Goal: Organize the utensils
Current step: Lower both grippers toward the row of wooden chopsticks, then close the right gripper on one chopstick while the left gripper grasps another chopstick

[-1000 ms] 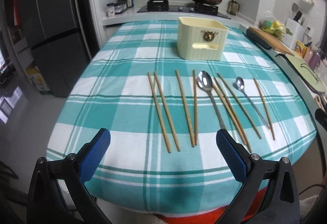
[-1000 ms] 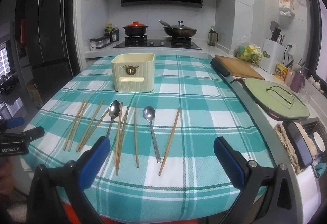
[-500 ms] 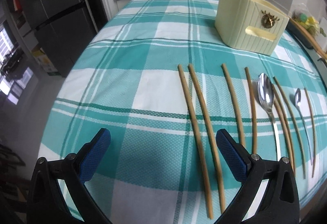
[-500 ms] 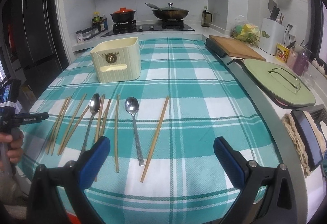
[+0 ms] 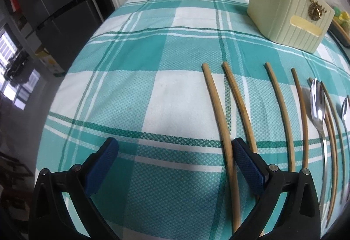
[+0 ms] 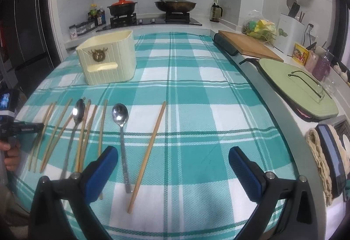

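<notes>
Several wooden chopsticks and two metal spoons lie in a row on a teal plaid tablecloth (image 5: 135, 95). A cream utensil box (image 5: 286, 12) stands behind them, also seen as the box (image 6: 107, 60) in the right wrist view. My left gripper (image 5: 175, 152) is open, low over the cloth; the leftmost chopstick (image 5: 221, 117) runs just inside its right finger (image 5: 247, 165). My right gripper (image 6: 172, 165) hangs open above the table's front, with a lone chopstick (image 6: 151, 148) and the small spoon (image 6: 121, 128) between its fingers' line. The large spoon (image 6: 76, 117) lies further left.
A hand holding the left gripper (image 6: 13, 130) shows at the left edge of the right wrist view. A cutting board (image 6: 249, 45), a green lid (image 6: 297, 84) and a stove with pots (image 6: 151, 8) line the counter. A dark fridge (image 5: 50, 12) stands left of the table.
My left gripper has dropped lower and closer to the leftmost chopsticks, which now reach its right finger. My right gripper has drifted slightly forward over the lone chopstick and small spoon.
</notes>
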The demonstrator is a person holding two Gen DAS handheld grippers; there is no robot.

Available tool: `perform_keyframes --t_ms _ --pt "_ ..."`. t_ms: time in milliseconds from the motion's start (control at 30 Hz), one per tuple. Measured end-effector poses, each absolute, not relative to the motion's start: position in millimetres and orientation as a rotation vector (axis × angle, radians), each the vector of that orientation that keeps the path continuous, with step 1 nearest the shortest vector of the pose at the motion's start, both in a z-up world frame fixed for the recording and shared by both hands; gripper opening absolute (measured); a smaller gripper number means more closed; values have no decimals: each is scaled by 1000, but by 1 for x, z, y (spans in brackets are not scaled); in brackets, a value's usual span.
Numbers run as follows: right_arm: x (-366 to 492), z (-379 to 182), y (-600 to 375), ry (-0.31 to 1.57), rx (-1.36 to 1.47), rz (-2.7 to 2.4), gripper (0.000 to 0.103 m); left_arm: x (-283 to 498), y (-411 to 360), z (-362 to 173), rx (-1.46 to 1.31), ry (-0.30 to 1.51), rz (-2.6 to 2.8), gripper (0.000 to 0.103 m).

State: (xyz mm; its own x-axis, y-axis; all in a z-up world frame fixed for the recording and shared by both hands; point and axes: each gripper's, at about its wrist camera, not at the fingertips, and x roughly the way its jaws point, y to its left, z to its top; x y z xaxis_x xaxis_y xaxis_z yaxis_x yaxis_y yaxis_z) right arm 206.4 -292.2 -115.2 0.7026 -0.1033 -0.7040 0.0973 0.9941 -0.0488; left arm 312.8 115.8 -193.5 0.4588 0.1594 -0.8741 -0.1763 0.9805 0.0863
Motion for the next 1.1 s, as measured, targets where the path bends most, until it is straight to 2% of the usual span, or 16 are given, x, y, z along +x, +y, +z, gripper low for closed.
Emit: perform_keyframes --t_ms 100,167,233,267,300,367,433,533,600,700,800,967,1000,1100 --pt "231 -136 -295 847 37 -67 95 318 120 -195 -29 1097 177 103" --pt "249 -148 -293 890 73 -27 84 321 122 -195 -29 1116 154 103" --pt "267 -158 -288 922 70 5 80 324 124 -196 -25 1138 136 103" --pt "277 -162 -285 941 58 10 72 326 126 -196 -20 1151 130 103" --pt "286 -167 -283 970 47 19 68 328 127 -196 -14 1163 125 103" --pt "302 -177 -281 1030 34 44 52 333 129 -194 5 1181 121 103" --pt "314 -186 -280 1082 23 68 52 338 130 -194 26 1198 117 102" --pt "325 -188 -275 1112 -33 88 52 348 129 -191 20 1228 73 87" --pt "333 -188 -273 1130 -58 101 49 358 126 -189 11 1251 42 73" --pt "349 -186 -274 1151 -65 113 45 373 120 -187 23 1268 28 62" --pt "370 -184 -279 1168 -49 100 33 384 117 -185 18 1285 15 49" --pt "390 -182 -283 1178 -9 82 18 395 111 -184 28 1287 7 35" --pt "392 -183 -283 1175 -10 78 16 396 110 -184 26 1285 1 29" --pt "395 -185 -284 1162 -10 65 10 401 109 -184 31 1278 5 24"
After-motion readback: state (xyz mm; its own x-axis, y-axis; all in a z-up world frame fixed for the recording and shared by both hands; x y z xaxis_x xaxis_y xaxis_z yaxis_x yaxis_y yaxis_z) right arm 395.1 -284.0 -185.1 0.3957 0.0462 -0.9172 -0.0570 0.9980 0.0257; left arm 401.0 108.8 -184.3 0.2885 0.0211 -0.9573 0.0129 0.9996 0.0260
